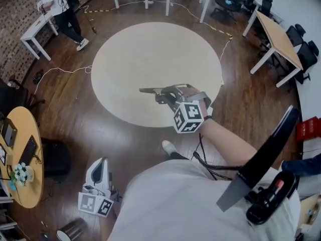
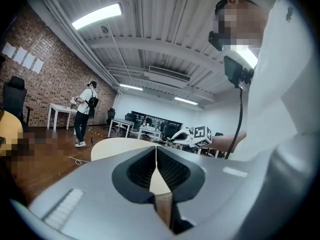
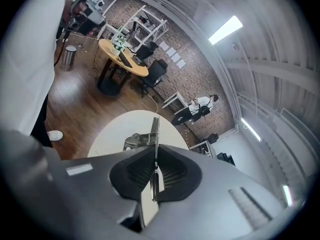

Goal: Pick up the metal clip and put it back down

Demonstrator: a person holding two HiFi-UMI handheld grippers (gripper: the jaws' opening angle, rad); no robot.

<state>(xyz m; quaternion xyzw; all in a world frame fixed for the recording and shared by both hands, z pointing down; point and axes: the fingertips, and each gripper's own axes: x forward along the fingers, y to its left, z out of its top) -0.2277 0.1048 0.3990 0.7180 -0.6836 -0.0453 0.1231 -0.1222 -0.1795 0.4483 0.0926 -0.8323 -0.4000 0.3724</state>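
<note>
The metal clip hangs in the air over the near part of the round beige table. My right gripper is shut on it, with its marker cube toward me. In the right gripper view the clip's flat plate stands edge-on between the closed jaws, and its bent handle sticks out to the left. My left gripper hangs low beside my left hip, away from the table. In the left gripper view its jaws meet with nothing between them.
A person stands by a white desk at the far left. A round yellow table with a laptop is at my left, and a bin stands near my feet. Desks and chairs line the right, and cables cross the wooden floor.
</note>
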